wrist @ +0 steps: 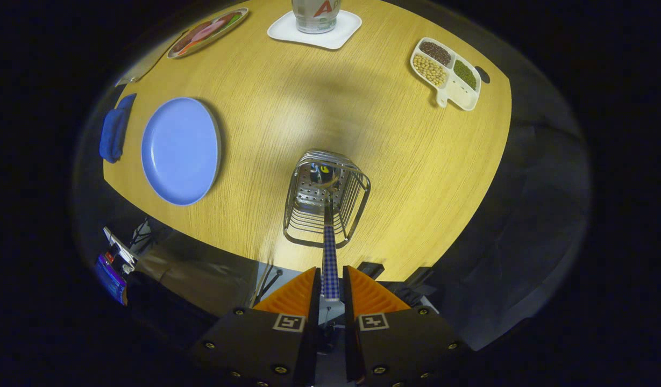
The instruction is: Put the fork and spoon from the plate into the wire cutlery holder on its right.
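The gripper point(330, 282) has its two fingers pressed together on the checked handle of one utensil point(329, 258), whose metal head hangs down inside the single wire cutlery holder point(326, 198); the bowl-like head suggests the spoon, though the reflections make that hard to confirm. Whether a second utensil already lies in the holder cannot be told. The holder stands on the wooden table point(319, 107) near its near edge, just ahead of the fingers. One blue plate point(180, 150) sits to the holder's left, toward the table's left edge, bare on top. One folded blue cloth point(115, 129) lies at that left edge, just beside the plate. At the far left corner rests one oval dish point(207, 32) with coloured food. At the far edge stands one jar point(315, 15) on a white square tray point(314, 33). Toward the far right corner lies one white divided dish point(446, 72) with four compartments, three filled with beans or grains.
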{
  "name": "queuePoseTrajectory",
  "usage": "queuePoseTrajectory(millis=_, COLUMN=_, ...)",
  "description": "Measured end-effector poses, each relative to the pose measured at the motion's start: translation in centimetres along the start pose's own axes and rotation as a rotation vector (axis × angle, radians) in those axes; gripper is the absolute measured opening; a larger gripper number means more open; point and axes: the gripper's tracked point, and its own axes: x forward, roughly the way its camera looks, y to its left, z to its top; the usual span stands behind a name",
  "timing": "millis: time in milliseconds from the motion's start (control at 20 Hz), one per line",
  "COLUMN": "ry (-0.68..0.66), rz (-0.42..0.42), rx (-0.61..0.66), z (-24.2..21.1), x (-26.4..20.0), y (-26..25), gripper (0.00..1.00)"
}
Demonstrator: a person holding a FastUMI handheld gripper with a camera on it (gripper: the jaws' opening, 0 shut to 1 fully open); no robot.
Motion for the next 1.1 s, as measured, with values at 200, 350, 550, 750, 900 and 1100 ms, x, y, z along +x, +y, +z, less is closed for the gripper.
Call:
queuePoseTrajectory(millis=200, ry=-0.115, rz=0.006, rx=0.035, z=0.3, x=-1.2, y=-0.1, gripper=0.22)
queuePoseTrajectory(millis=350, ry=-0.279, rz=0.021, rx=0.076, z=0.9, x=-2.9, y=0.6, gripper=0.22)
queuePoseTrajectory(millis=550, ry=-0.611, rz=0.058, rx=0.112, z=3.0, x=-7.1, y=3.5, gripper=0.22)
queuePoseTrajectory(millis=750, ry=-1.055, rz=0.065, rx=0.173, z=2.3, x=-13.1, y=6.5, gripper=0.22)
queuePoseTrajectory(millis=900, ry=-1.312, rz=0.055, rx=0.279, z=-0.1, x=-16.8, y=7.4, gripper=0.22)
queuePoseTrajectory(millis=1100, ry=-1.621, rz=-0.026, rx=0.366, z=-3.7, x=-21.5, y=7.9, gripper=0.22)
